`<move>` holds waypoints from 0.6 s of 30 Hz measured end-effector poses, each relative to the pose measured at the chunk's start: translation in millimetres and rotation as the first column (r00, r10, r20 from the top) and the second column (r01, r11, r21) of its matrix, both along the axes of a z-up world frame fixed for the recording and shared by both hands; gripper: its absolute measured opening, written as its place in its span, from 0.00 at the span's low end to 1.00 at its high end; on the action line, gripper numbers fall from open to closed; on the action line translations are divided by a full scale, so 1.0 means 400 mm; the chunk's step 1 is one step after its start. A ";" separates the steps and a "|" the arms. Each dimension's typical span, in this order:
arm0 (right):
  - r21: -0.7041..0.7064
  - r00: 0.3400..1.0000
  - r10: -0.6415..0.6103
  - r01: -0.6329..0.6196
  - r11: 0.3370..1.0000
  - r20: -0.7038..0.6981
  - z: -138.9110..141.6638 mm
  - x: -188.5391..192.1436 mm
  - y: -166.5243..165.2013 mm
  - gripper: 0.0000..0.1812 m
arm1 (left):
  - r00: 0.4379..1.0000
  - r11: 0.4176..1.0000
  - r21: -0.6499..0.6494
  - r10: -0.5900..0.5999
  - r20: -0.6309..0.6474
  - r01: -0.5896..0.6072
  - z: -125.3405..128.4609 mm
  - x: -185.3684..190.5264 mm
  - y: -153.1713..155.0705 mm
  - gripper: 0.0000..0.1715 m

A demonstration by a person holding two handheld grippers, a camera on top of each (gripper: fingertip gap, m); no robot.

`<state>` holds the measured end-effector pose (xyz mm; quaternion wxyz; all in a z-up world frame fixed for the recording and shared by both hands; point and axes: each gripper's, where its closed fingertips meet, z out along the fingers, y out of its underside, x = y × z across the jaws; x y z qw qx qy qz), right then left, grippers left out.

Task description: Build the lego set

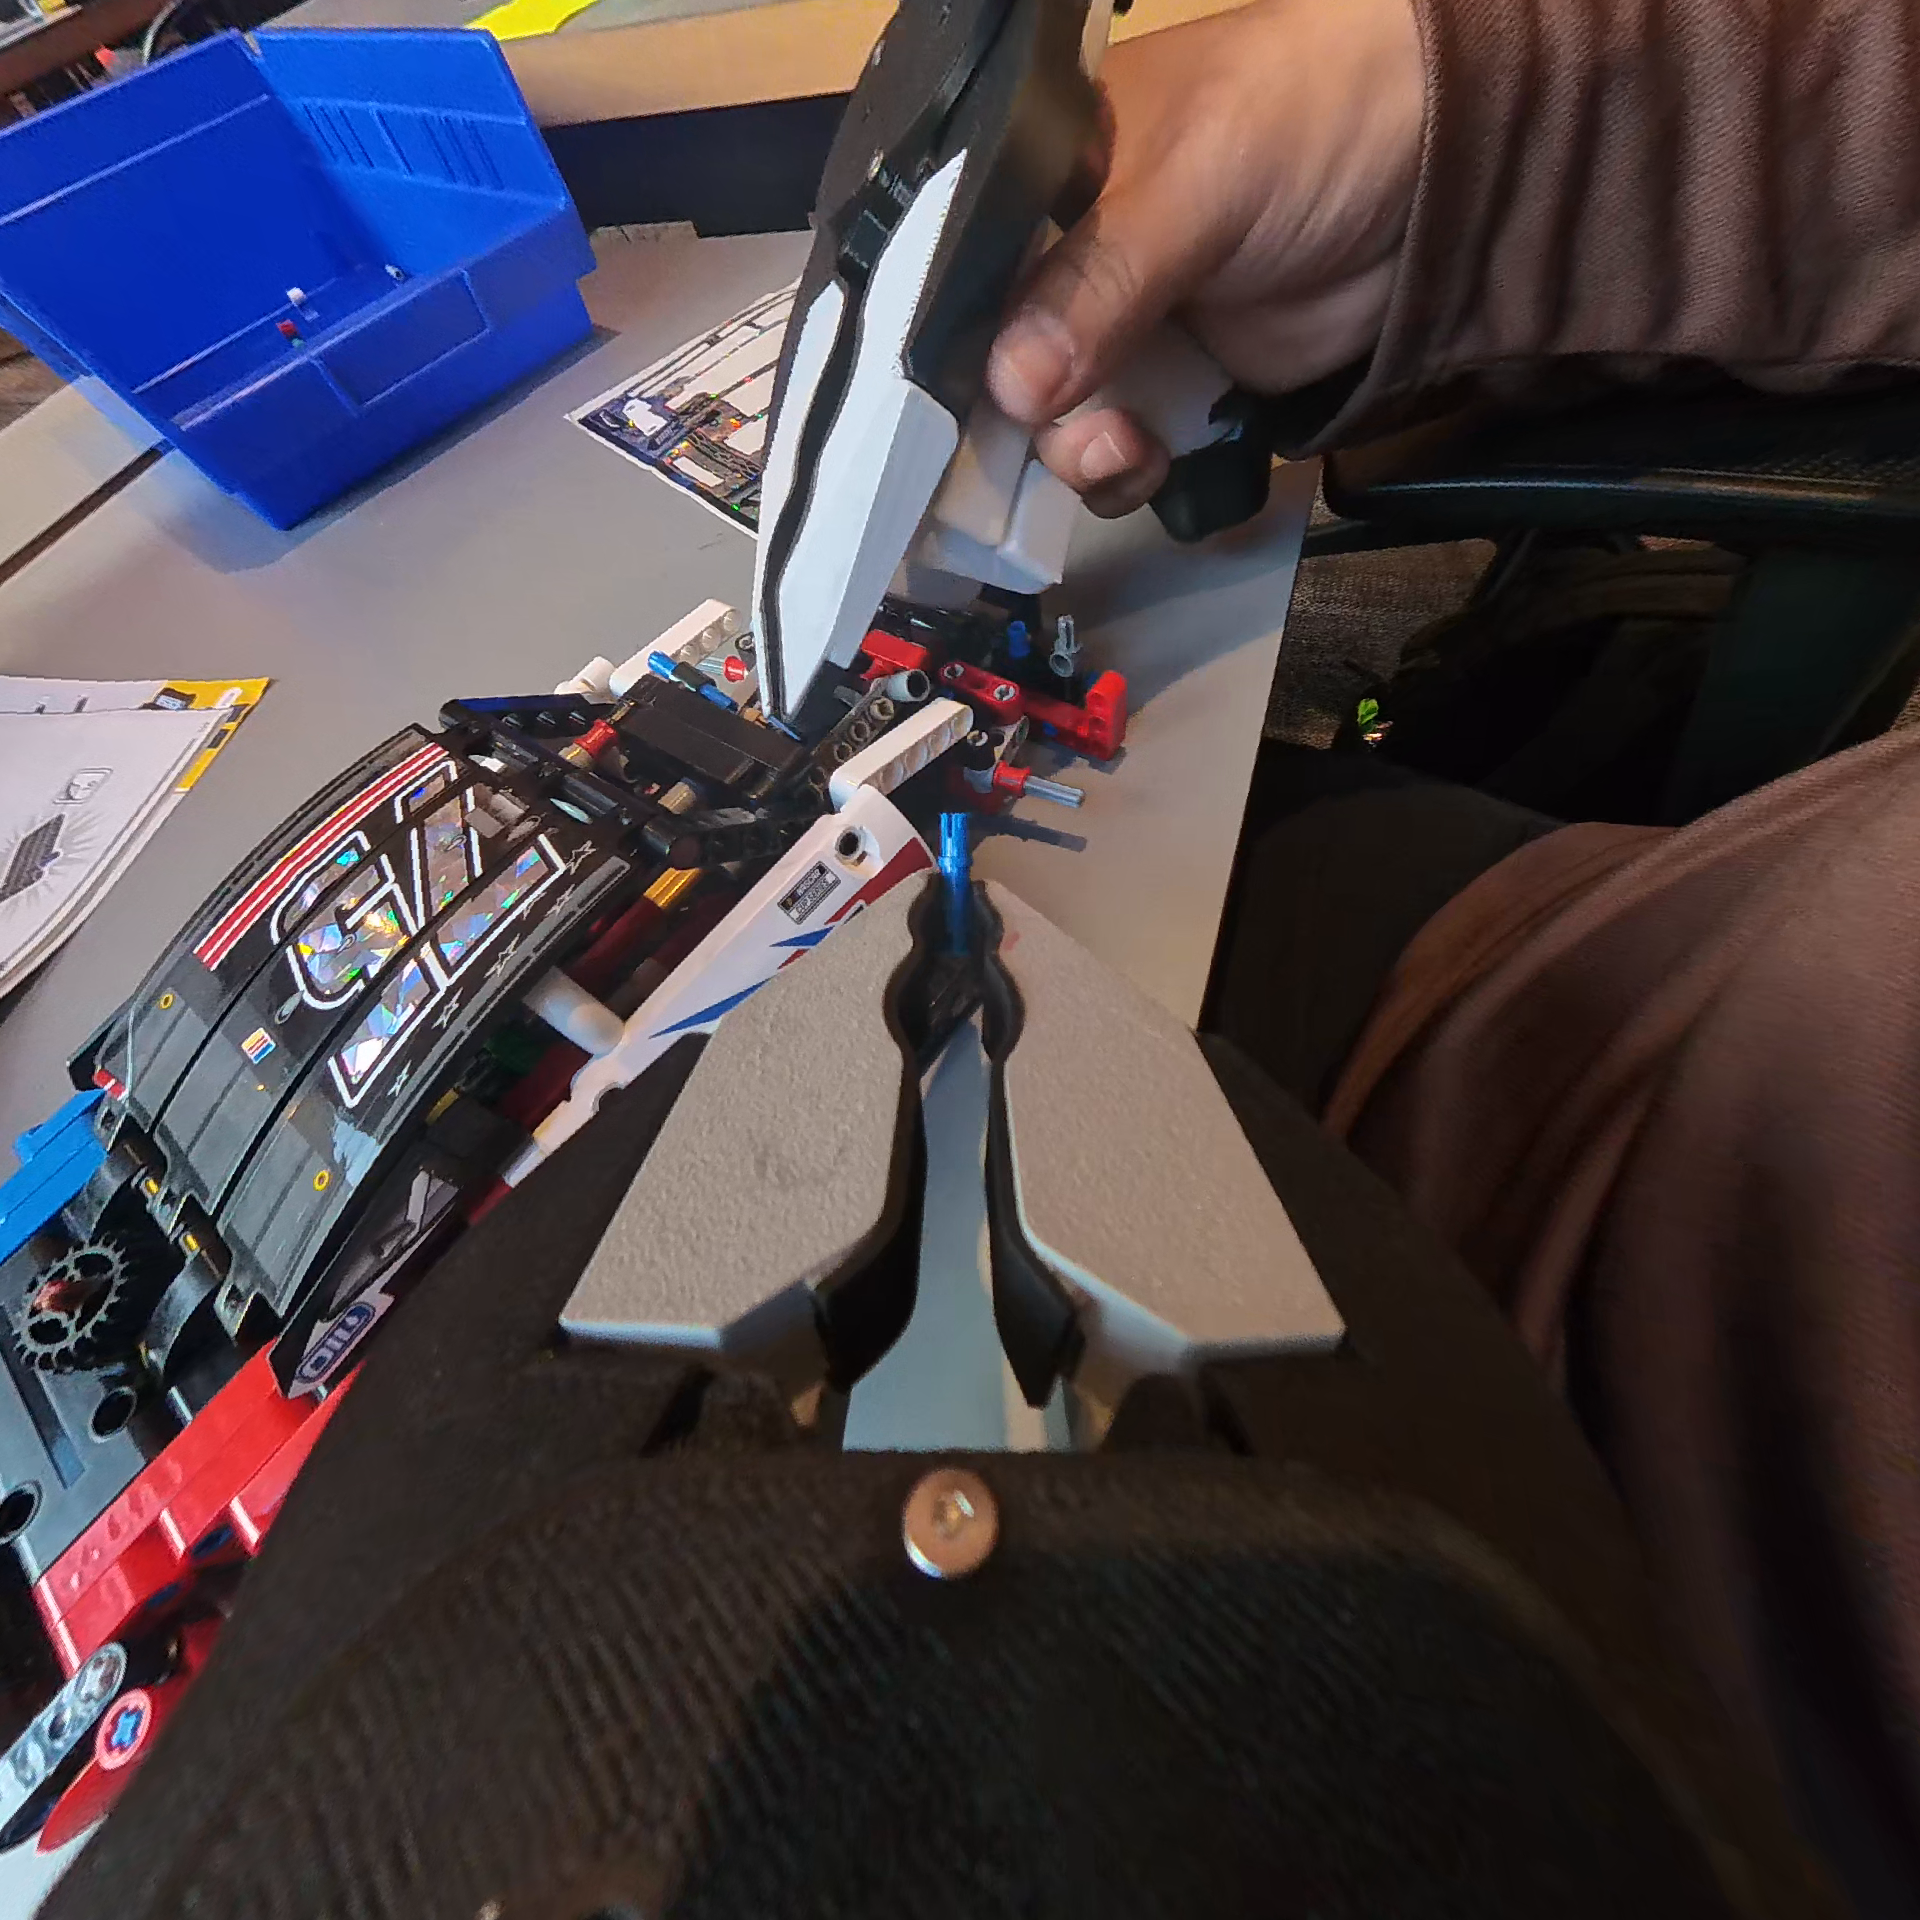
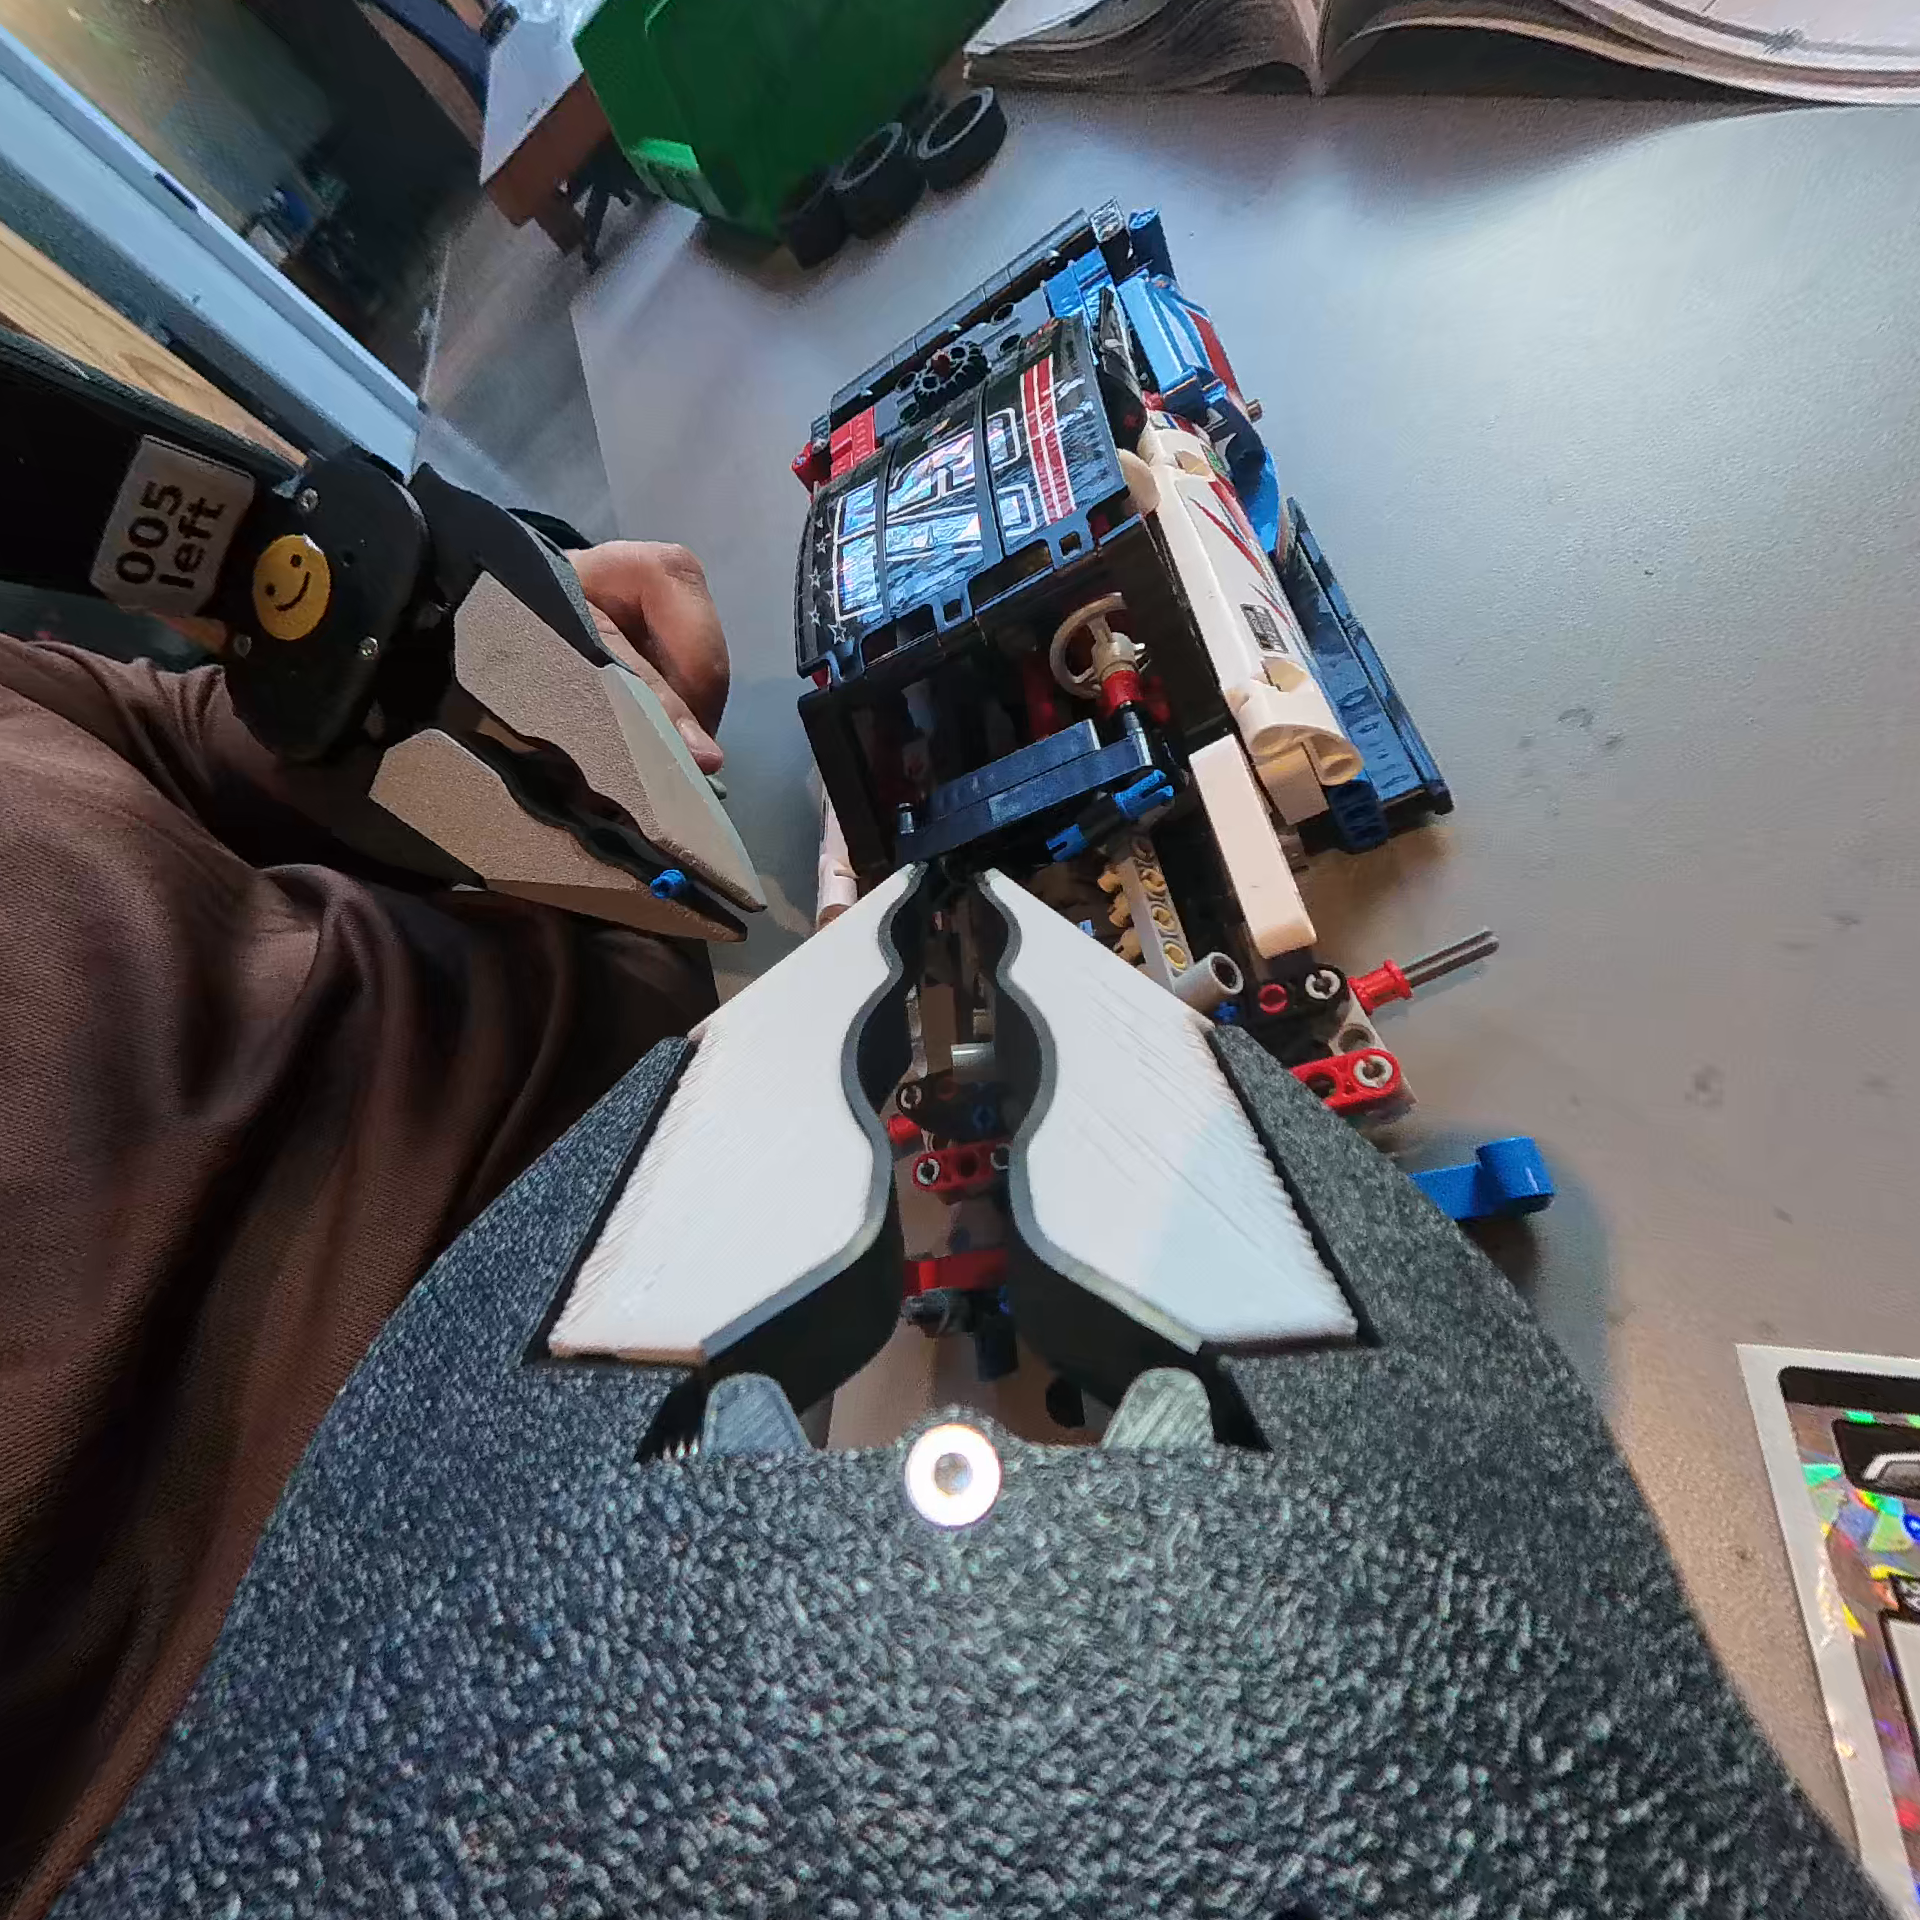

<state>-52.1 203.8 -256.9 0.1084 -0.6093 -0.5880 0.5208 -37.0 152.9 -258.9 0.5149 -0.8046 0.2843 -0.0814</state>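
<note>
A partly built lego car [image 1: 395, 935] with a black stickered roof, white sides and a red chassis lies on the grey table; it also shows in the right wrist view [image 2: 935, 499]. My left gripper [image 1: 956, 883] has grey fingers and is shut on a small blue pin [image 1: 954, 868], held just off the car's white side near the table edge. In the right wrist view the left gripper [image 2: 743, 914] and the blue pin [image 2: 670, 885] sit left of the car. My right gripper [image 2: 951, 878], with white fingers, is pinched shut on the edge of the car's black frame [image 2: 1023, 779]; in the left wrist view the right gripper [image 1: 784, 712] comes down from above.
A blue bin [image 1: 312, 260] stands at the back left, a sticker sheet [image 1: 696, 405] behind the car, an instruction booklet [image 1: 73, 810] at left. A green bin [image 2: 769, 94], black tyres [image 2: 904, 156] and a loose blue beam [image 2: 1486, 1179] are nearby. The table edge [image 1: 1247, 831] is close on the right. There is about 6 cm between the tips of the two grippers.
</note>
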 end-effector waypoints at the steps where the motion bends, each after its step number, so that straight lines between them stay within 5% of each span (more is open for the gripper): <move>1: -0.003 1.000 -0.001 0.001 1.000 0.000 0.000 -0.001 0.000 0.04 | 1.000 1.000 0.000 0.000 0.001 0.000 0.000 0.000 0.000 0.01; 5: 0.035 1.000 0.000 0.001 0.999 -0.024 0.001 -0.004 0.000 0.04 | 1.000 1.000 0.003 -0.001 0.000 0.001 0.001 0.000 0.000 0.01; 8: 0.194 0.998 0.025 -0.013 0.981 -0.060 0.001 -0.007 0.002 0.04 | 1.000 1.000 0.004 0.001 0.003 -0.001 0.001 -0.001 0.000 0.01; 13: 0.584 0.982 0.125 -0.021 0.812 -0.139 0.002 -0.011 0.009 0.03 | 0.999 1.000 0.005 0.008 0.037 -0.008 0.008 -0.007 0.001 0.01; 18: 0.703 0.965 0.174 0.016 0.711 -0.197 0.002 -0.011 0.013 0.04 | 0.997 1.000 0.013 0.022 0.075 -0.023 0.018 -0.016 0.002 0.01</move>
